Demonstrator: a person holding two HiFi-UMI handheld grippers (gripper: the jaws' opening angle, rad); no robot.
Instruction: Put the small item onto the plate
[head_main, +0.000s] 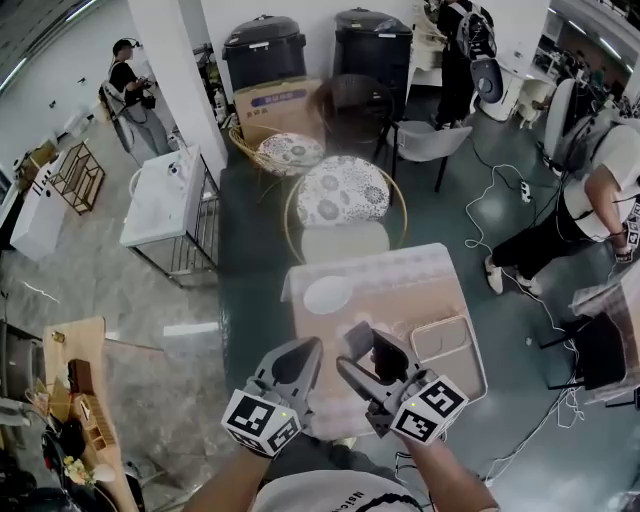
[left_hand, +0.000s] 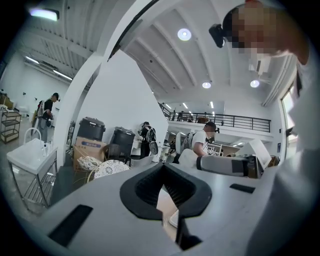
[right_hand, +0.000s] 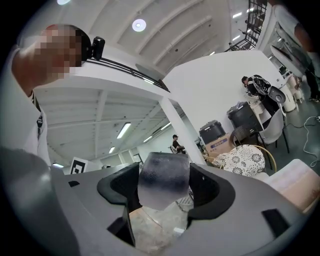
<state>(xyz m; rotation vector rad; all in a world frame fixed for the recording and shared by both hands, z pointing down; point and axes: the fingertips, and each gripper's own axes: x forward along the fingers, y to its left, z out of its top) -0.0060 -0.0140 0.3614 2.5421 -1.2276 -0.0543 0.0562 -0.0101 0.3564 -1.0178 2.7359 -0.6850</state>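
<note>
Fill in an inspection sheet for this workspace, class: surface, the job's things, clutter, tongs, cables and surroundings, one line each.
Surface: pale table, carrying a plate and a tray.
Job's things: white plate, apparently empty, at the table's far left; small item, dark grey, not yet on the plate.
Clutter: tray, apparently empty, on the table's right side.
Tongs: left tongs shut, holding nothing; right tongs shut on the small item.
Cables: corded power strip on the floor to the right, beyond the table.
Surroundings: cushioned chairs, two dark bins, cardboard box, people standing around.
</note>
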